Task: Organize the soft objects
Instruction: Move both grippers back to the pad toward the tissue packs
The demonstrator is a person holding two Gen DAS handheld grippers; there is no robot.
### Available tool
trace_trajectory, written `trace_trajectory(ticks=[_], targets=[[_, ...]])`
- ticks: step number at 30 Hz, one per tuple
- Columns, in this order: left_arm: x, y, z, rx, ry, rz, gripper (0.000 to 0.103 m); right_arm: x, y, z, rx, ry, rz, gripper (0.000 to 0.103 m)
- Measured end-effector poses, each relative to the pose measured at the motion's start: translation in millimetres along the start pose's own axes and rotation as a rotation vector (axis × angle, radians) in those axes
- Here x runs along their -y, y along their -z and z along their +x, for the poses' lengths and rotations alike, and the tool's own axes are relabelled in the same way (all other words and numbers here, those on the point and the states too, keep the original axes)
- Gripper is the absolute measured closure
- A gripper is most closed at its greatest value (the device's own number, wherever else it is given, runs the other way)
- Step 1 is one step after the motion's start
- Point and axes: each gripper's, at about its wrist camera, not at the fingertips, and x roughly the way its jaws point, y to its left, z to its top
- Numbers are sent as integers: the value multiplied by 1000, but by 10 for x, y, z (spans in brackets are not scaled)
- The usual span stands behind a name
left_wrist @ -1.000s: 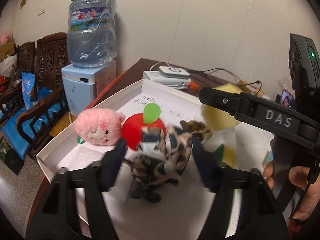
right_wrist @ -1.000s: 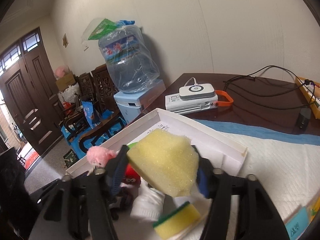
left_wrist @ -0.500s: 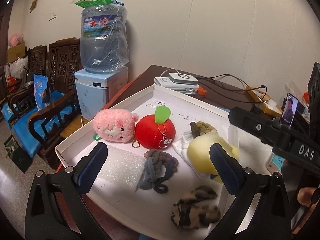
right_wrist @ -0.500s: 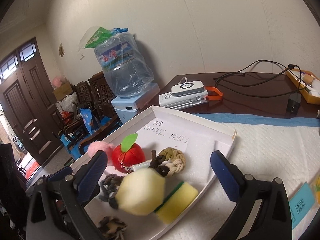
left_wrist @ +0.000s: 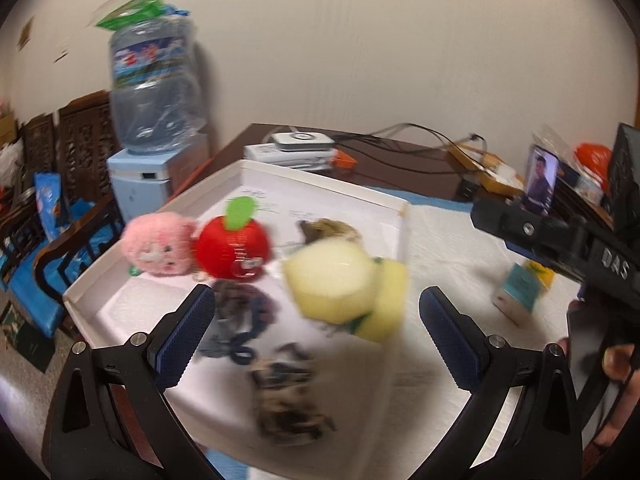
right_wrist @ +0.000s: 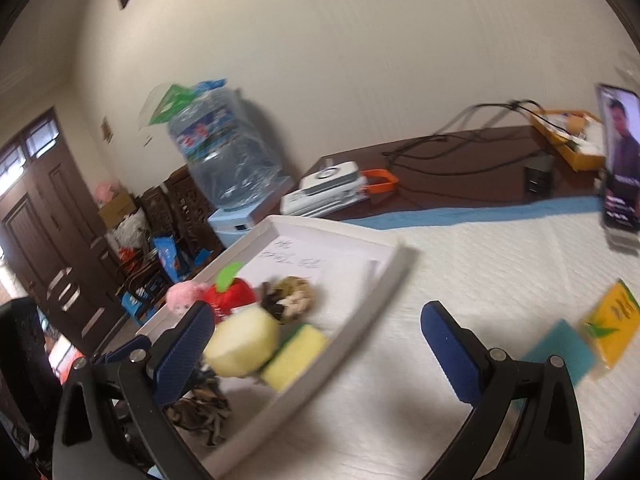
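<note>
A white tray holds a pink plush, a red apple plush, a pale yellow sponge on a yellow-green sponge, a grey-blue scrunchie, a leopard scrunchie and a braided tan one. My left gripper is open and empty above the tray's near part. My right gripper is open and empty over the tray's right rim; the sponges lie by its left finger.
A white quilted mat covers the table right of the tray. Small yellow and teal packets lie on it. A phone stands at the right. A white device, cables and a water dispenser are behind.
Both grippers opened and dropped their loads into the tray: the leopard scrunchie from the left, the yellow sponge from the right. Both then drew back and swung right.
</note>
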Motion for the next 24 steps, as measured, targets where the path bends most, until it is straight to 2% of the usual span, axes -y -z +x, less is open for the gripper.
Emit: trace_trajectory(ticks=[3,8,15,19,24], targets=[[332,15,38,-10,45,77,0,290,-1,-141,15,47,47,0],[725,72,100,-26,100,143,0,689,7,-424,62,117,104,0],[1019,151,194,-55,130,206,0,1109,9,-730,65,233,76,0],[1142,227,289,-90,157,250,0,1384,33,-802,-3,316,39,0],[1269,305,434,-173,208,284,0,1717,161,-744,-154,366,27,0]])
